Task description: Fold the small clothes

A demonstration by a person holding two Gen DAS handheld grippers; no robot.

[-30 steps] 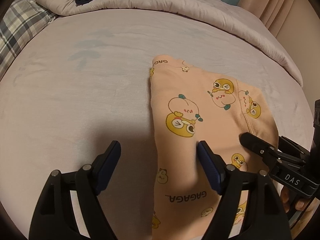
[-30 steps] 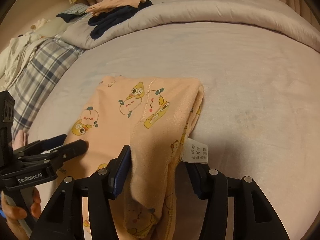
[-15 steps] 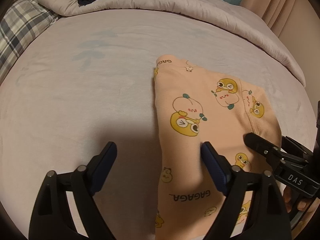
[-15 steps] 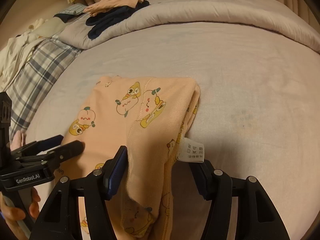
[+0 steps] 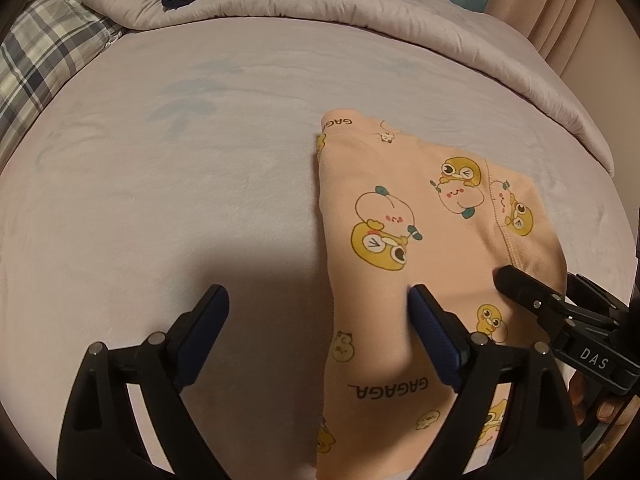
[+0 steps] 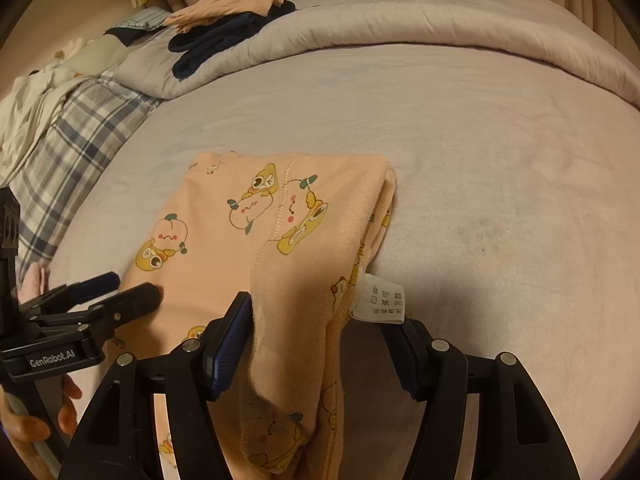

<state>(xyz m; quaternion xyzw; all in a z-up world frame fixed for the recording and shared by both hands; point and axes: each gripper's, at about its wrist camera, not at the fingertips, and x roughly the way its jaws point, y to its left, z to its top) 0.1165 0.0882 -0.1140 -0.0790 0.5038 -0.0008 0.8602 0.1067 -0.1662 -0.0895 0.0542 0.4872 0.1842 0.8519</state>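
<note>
A small peach garment printed with yellow cartoon ducks lies folded on the bed. In the right wrist view the garment has a white care label hanging at its right edge. My left gripper is open, its right finger on the garment's left part and its left finger over bare sheet. My right gripper is open, and a bunched fold of the garment lies between its fingers. Each gripper shows in the other's view: the right gripper and the left gripper.
The pale sheet covers the bed. A rolled lilac duvet runs along the far side, with dark and peach clothes piled on it. A plaid pillow and white cloth lie at the left.
Both grippers have drawn back a little from the garment. The right gripper's jaws have opened wider around the bunched fold. The garment has settled on the bed.
</note>
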